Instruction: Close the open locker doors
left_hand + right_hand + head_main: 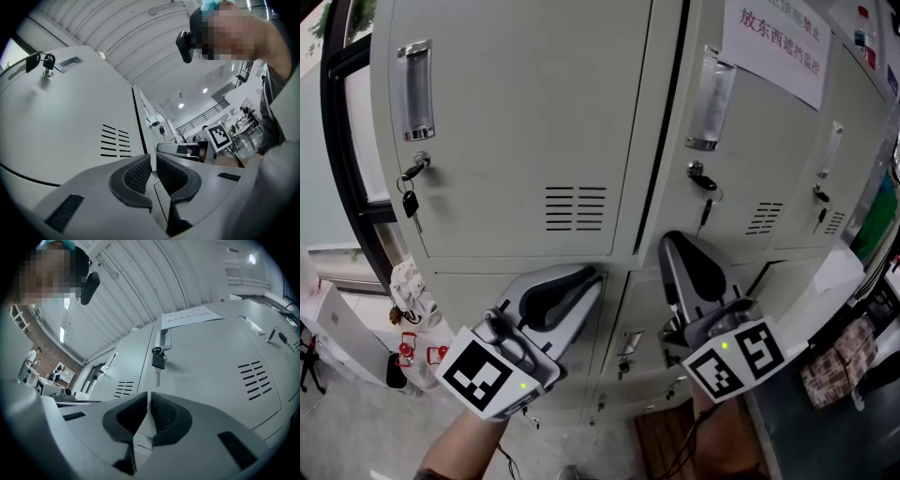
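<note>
Two grey locker doors are seen side by side in the head view. The left locker door (516, 122) carries a recessed handle (416, 91), a key bunch (412, 187) hung from its lock, and vent slots (576, 208). The middle locker door (750, 159) bears a paper notice (773, 42) and a key (705, 192) of its own. A dark seam is shown between the two doors; whether either stands ajar cannot be told.

The left gripper (598, 272) is held low before the left door's bottom right corner. Its jaws are kept a narrow gap apart, and nothing is held between them. The right gripper (667, 239) is raised before the middle door's lower left corner. Its jaws are brought almost together, only a slit being left, and nothing is gripped.
</note>
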A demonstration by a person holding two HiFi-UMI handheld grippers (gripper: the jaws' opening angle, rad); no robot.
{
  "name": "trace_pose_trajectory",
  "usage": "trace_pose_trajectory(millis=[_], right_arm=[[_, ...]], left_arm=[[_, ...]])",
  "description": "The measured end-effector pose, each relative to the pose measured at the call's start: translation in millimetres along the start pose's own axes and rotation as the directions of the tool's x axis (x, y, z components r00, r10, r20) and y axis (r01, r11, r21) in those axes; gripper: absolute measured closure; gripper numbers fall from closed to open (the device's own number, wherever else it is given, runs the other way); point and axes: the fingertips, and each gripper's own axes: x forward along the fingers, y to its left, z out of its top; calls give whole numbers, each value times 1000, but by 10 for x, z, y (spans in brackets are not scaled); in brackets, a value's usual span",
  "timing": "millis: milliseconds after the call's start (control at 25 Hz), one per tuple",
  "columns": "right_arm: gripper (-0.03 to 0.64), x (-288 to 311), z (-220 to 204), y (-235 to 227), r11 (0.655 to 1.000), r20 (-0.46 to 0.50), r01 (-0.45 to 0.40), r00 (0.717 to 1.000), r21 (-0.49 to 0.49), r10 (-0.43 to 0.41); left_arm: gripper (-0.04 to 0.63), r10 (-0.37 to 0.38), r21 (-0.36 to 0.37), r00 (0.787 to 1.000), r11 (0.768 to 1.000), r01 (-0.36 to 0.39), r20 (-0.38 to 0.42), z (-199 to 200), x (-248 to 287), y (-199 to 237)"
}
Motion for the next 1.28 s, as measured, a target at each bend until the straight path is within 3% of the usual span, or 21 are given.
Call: trace_pose_trajectory(millis=[480,640,800,1280], right_arm=[[591,103,-104,-50,1000,-12,-4,1000,18,4],[591,131,-119,-58,1000,-16,-5,1000,19,6],[591,146,-134,-64,1000,-15,-9,1000,21,9],[591,181,-176,-93,999,-29,-19,999,36,20]], left_arm=[[551,11,0,1000,1000,-11,-3,-52,14,89],[551,-2,6,999,1000,2,44,43,42,78],[551,12,-5,1000,1000,-12,-8,-64,31,94],[551,24,4,1000,1000,-24,-8,-47,56,96]])
